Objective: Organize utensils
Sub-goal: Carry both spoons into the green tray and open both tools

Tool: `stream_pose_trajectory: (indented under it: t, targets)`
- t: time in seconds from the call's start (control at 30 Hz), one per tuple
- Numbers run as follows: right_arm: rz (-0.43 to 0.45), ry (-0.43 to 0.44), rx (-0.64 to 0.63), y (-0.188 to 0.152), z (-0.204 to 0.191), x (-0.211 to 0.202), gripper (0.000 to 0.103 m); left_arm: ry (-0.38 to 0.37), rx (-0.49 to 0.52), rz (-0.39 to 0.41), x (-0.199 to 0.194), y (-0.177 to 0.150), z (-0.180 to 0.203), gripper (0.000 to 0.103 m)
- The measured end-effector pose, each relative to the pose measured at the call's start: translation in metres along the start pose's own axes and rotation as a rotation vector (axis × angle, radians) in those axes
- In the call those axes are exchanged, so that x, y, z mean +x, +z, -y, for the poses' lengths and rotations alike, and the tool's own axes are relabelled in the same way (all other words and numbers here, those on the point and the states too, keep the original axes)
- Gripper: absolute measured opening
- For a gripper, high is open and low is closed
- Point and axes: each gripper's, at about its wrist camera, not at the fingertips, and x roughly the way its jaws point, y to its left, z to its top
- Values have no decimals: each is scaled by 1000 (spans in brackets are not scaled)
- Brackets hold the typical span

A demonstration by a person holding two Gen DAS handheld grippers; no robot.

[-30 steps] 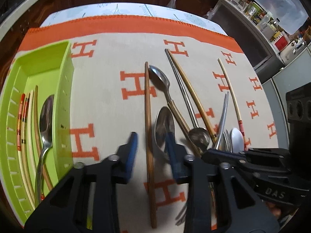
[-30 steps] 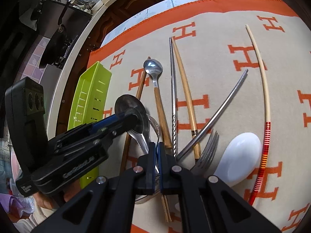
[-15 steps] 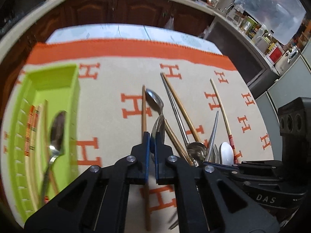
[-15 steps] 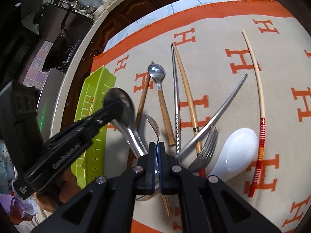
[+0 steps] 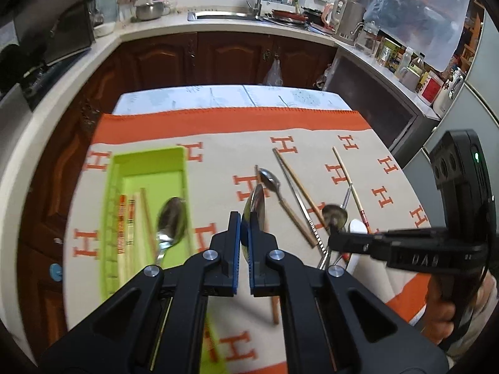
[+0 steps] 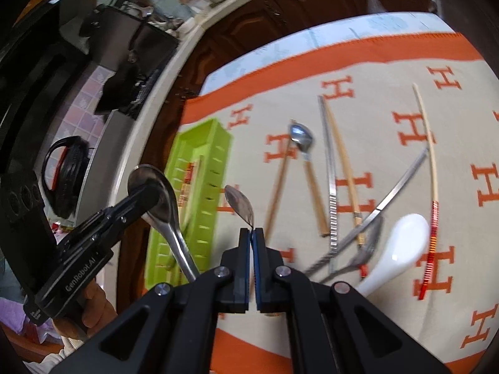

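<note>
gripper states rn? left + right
Left gripper: shut on a steel spoon, lifted off the cloth.
Right gripper: shut on another steel spoon, also lifted.

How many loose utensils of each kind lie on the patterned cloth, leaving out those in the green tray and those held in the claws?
Chopsticks: 5, counting the curved metal rod as one
Spoons: 2
Forks: 1
Total: 8

Steel spoon [image 6: 240, 204] in right tool [image 6: 251, 233]
</note>
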Motion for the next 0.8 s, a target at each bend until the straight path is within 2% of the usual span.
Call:
stream_pose_trajectory:
  t: [0.27, 0.5, 0.7, 0.8]
  targets:
    - [-7, 98, -106, 5, -65, 0, 1, 79, 2, 4, -47, -11, -46, 2]
    - [-85, 186, -169, 13, -120, 19, 1, 150, 0, -21, -57, -20, -85, 2]
    - [-204, 87, -149, 17, -126, 82, 1, 168, -4, -97, -25, -32, -102, 2]
    - [-223, 26, -132, 18, -119, 104, 3, 175, -19, -129, -6, -36, -108, 2]
